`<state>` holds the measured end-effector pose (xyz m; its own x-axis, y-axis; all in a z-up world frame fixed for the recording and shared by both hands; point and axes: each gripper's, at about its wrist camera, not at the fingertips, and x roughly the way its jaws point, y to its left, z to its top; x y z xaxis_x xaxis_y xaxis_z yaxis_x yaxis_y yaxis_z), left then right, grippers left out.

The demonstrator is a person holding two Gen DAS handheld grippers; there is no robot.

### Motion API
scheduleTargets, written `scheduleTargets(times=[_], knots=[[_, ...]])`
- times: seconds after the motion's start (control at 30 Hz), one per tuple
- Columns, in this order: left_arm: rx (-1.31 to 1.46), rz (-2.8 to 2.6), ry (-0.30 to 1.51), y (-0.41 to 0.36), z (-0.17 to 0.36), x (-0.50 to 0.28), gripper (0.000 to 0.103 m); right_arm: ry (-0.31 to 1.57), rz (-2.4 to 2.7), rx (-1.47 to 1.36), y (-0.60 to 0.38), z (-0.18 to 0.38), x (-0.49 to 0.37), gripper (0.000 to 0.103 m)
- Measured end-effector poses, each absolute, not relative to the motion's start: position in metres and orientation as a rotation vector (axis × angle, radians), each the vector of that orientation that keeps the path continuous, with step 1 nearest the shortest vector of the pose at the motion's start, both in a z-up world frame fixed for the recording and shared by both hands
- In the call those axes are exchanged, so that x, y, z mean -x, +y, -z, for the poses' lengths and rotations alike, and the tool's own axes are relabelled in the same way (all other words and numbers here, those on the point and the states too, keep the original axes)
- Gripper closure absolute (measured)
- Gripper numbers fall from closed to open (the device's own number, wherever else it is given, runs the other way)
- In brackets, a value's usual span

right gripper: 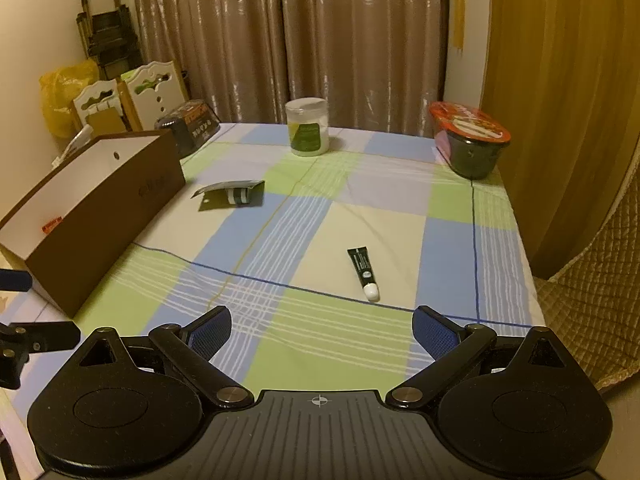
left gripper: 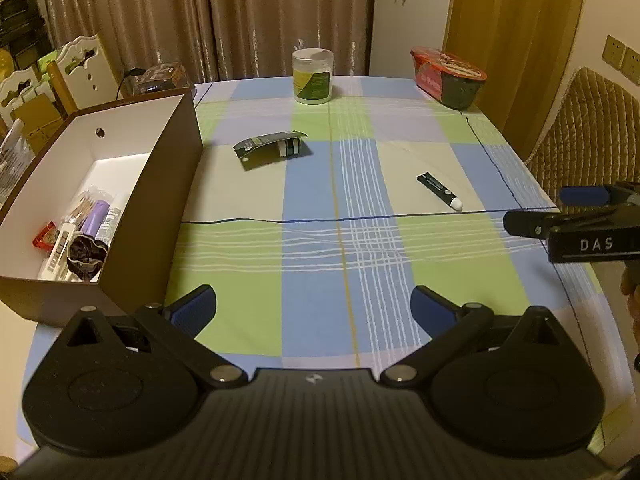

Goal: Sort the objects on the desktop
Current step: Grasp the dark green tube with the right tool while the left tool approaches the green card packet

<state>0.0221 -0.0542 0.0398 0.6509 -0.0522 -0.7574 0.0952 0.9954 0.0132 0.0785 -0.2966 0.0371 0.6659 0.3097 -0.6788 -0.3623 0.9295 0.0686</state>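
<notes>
Grippers are both hanging above the near edge of the checked tablecloth (left gripper: 320,240). The left gripper (left gripper: 313,307) is holding its blue-padded fingers spread wide with nothing between them, and the right gripper (right gripper: 322,330) is doing the same, wide apart and gripping nothing.

In the left wrist view, the brown box (left gripper: 160,184) with a white inside is sitting at nine o'clock, already holding a purple tube, a dark scrunchie, a red packet and other small items. A dark green opened packet (left gripper: 260,148) with a small roll tucked in it is lying at eleven o'clock, just beside the box's far corner. A dark tube with a white cap (left gripper: 439,191) is lying at one o'clock, well apart from the packet, cap pointing toward the near side. A clear jar with a green label (left gripper: 313,77) is standing upright at twelve o'clock near the far edge, and a red-lidded instant noodle bowl (left gripper: 452,78) is sitting at the far right corner, tilted. The right gripper is showing at three o'clock in that view.
</notes>
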Motion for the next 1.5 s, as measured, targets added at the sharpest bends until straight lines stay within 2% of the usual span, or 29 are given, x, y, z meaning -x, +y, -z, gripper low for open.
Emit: scheduleTargets(times=[0.5,0.9,0.93,0.97,1.0,1.13,1.17,1.2,1.23,1.33,1.4,1.5], knots=[[-0.046,0.110,0.877,-0.050,-0.031,-0.038,0.001,0.799,-0.361,0.128,-0.295,-0.022,-0.107,0.004],[-0.019,0.012,0.887,-0.067,-0.016,-0.056,0.001,0.795,-0.473,0.222,-0.308,0.011,-0.171,0.005],[-0.015,-0.001,0.888,-0.068,-0.016,-0.057,0.001,0.796,-0.479,0.225,-0.307,0.014,-0.176,0.009],[-0.012,-0.006,0.892,-0.068,-0.015,-0.059,0.001,0.799,-0.485,0.228,-0.306,0.018,-0.181,0.025],[-0.012,-0.003,0.892,-0.068,-0.015,-0.060,0.001,0.809,-0.489,0.228,-0.304,0.023,-0.188,0.031],[-0.021,0.014,0.894,-0.064,-0.009,-0.076,0.001,0.826,-0.475,0.240,-0.296,0.041,-0.210,0.032],[-0.019,0.022,0.899,-0.062,-0.007,-0.082,0.001,0.832,-0.469,0.243,-0.294,0.046,-0.215,0.036],[-0.017,0.030,0.905,-0.060,-0.004,-0.088,0.001,0.844,-0.468,0.243,-0.291,0.050,-0.220,0.050],[-0.015,0.038,0.910,-0.059,-0.001,-0.094,0.001,0.855,-0.465,0.246,-0.289,0.054,-0.225,0.055],[-0.018,0.065,0.923,-0.056,0.007,-0.111,0.001,0.877,-0.444,0.259,-0.285,0.064,-0.235,0.057],[-0.010,0.086,0.930,-0.054,0.012,-0.123,0.001,0.893,-0.433,0.253,-0.284,0.069,-0.240,0.065],[-0.007,0.112,0.936,-0.053,0.021,-0.138,0.001,0.911,-0.428,0.261,-0.281,0.076,-0.243,0.066]])
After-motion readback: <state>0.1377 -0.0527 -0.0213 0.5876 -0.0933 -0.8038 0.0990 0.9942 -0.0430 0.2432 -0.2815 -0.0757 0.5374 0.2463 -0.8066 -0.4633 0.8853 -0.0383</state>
